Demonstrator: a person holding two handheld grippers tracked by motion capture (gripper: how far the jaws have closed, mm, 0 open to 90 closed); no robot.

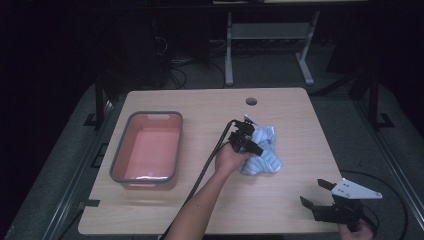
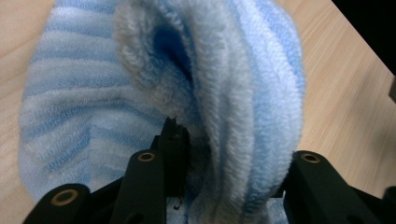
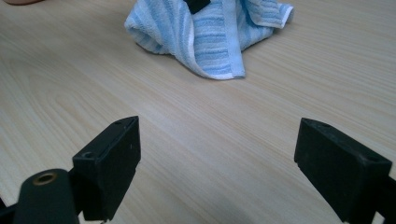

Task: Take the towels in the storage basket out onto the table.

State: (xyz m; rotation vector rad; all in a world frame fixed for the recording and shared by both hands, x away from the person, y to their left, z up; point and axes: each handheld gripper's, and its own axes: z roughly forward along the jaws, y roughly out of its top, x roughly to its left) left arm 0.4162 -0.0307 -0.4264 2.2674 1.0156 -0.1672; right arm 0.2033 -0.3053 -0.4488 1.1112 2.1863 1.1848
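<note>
A crumpled blue-and-white striped towel (image 1: pixel 264 152) lies right of the table's middle. My left gripper (image 1: pixel 254 145) points into its left side, held by a hand whose forearm comes up from the bottom edge. In the left gripper view a thick fold of the towel (image 2: pixel 233 70) stands between the jaws of the left gripper (image 2: pixel 236 147); a dark gap shows beside the left pad, so the hold looks loose. My right gripper (image 1: pixel 316 194) rests open near the front right corner, empty. In its own view the right gripper (image 3: pixel 224 135) faces the towel (image 3: pixel 210 32) across bare wood.
A pink rectangular bin with a grey rim (image 1: pixel 147 115) stands at the table's left, nothing visible inside. A round cable hole (image 1: pixel 251 101) sits near the far edge. Black cables trail from both grippers. Table legs and dark floor lie beyond the far edge.
</note>
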